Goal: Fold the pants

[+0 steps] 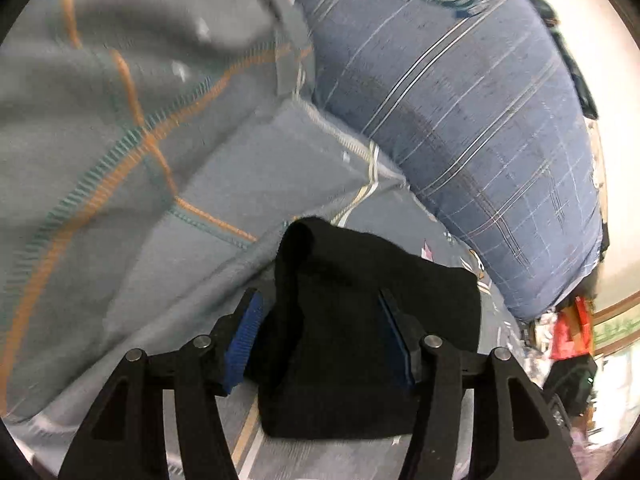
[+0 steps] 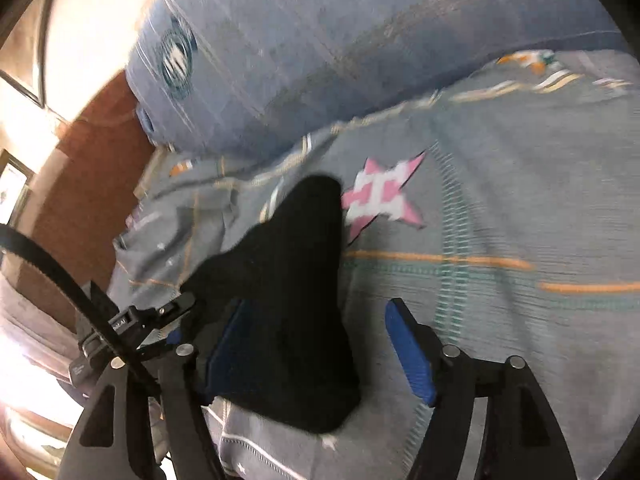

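Observation:
The black pants (image 1: 360, 320) lie as a small folded bundle on the grey bedsheet (image 1: 260, 184). My left gripper (image 1: 320, 336) is open, its blue pads (image 1: 244, 336) on either side of the bundle. In the right wrist view the pants (image 2: 292, 304) lie between the fingers of my right gripper (image 2: 316, 352), which is also open; the left pad (image 2: 228, 356) is against the cloth, the right pad (image 2: 408, 356) stands apart from it. My left gripper (image 2: 132, 328) shows at the left of that view, beside the pants.
A blue striped pillow (image 1: 480, 120) lies behind the pants, also in the right wrist view (image 2: 320, 40). The sheet (image 2: 500, 200) has orange and green lines and a pink star patch (image 2: 384, 200). A rumpled grey blanket (image 1: 100, 120) is at left. Room clutter (image 1: 568, 332) lies beyond the bed edge.

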The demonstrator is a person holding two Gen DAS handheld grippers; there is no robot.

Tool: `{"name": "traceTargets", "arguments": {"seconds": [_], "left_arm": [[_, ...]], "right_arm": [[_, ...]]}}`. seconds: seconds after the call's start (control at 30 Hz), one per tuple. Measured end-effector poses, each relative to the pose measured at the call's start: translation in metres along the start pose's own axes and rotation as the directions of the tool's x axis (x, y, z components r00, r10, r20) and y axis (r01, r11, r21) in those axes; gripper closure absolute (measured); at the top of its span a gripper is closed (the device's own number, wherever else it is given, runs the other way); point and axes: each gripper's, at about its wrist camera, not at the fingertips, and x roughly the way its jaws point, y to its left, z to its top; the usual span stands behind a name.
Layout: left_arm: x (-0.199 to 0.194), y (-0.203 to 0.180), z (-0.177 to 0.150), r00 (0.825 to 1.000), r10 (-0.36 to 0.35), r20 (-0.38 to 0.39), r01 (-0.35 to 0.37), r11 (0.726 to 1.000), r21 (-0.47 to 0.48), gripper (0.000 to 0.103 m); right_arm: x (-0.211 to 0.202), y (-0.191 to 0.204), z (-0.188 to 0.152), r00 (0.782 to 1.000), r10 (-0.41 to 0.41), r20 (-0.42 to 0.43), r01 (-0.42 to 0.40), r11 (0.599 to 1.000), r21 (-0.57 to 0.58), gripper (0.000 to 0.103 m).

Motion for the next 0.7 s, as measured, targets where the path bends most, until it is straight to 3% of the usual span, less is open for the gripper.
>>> {"name": "traceTargets", "arguments": {"seconds": [0.2, 0.43, 0.57, 0.7], "left_arm": [[-0.048, -0.074, -0.054, 0.989, 0.042, 0.143, -0.067, 0.982, 0.175, 0.032], [-0.06, -0.162, -0.161, 0.97, 0.049, 0.239, -0.128, 0.936, 0.329, 0.024], [-0.055, -0.191, -0.204, 0.964, 0.09, 0.248, -0.194, 0.878, 0.437, 0.023], [-0.056, -0.205, -0.221, 0.972, 0.07, 0.225, -0.171, 0.867, 0.468, 0.023]], "right_arm": [[-0.066, -0.009, -0.042, 0.987, -0.081, 0.138, 0.091, 0.993, -0.074, 0.022], [-0.127, -0.025, -0.102, 0.947, -0.188, 0.261, 0.214, 0.974, -0.072, 0.019], [-0.152, -0.03, -0.124, 0.921, -0.251, 0.297, 0.29, 0.952, -0.095, 0.018], [-0.169, -0.037, -0.144, 0.9, -0.296, 0.321, 0.341, 0.935, -0.093, 0.016]]}}
